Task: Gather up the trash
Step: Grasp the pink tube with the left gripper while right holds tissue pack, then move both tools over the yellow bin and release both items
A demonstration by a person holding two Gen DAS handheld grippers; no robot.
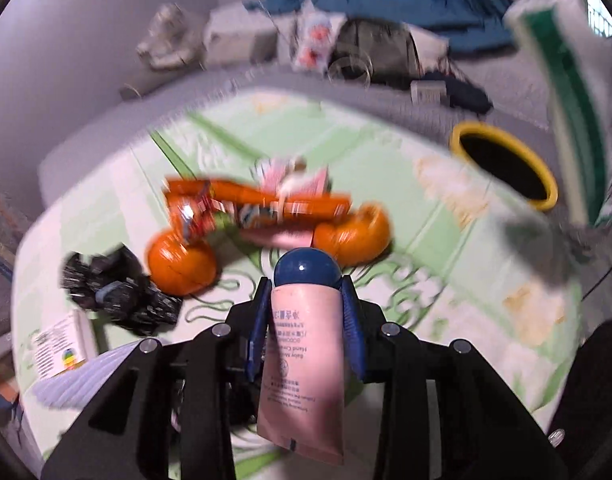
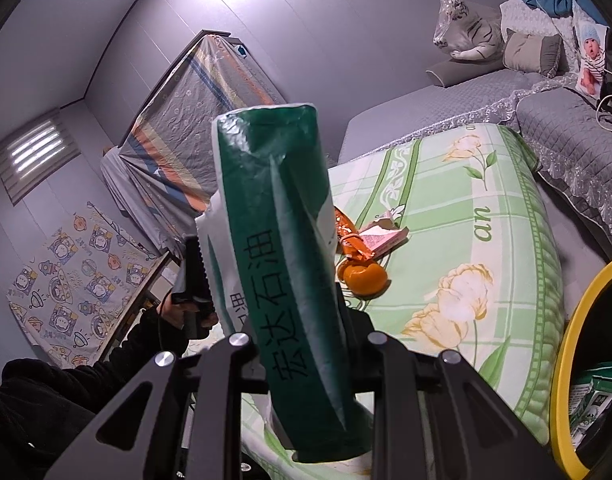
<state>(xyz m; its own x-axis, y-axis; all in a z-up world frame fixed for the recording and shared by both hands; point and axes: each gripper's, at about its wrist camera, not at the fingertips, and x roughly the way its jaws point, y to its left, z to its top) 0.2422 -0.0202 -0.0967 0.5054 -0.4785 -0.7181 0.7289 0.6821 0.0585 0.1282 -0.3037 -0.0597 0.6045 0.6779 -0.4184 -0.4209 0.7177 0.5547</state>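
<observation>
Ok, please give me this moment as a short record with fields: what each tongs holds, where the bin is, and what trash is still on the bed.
left tongs: shut on pink tube with blue cap, cap pointing away from camera
right tongs: shut on green and white packet
bin: yellow rim, dark inside, at the right edge of the green flowered cover
still on cover: orange wrapper, pink carton, two orange peels, black crumpled wrapper, small white box
image quality: left view blurred

Two oranges (image 1: 181, 268), one pink tube (image 1: 306, 360), one green pack (image 2: 281, 280), one bin (image 1: 506, 164)
</observation>
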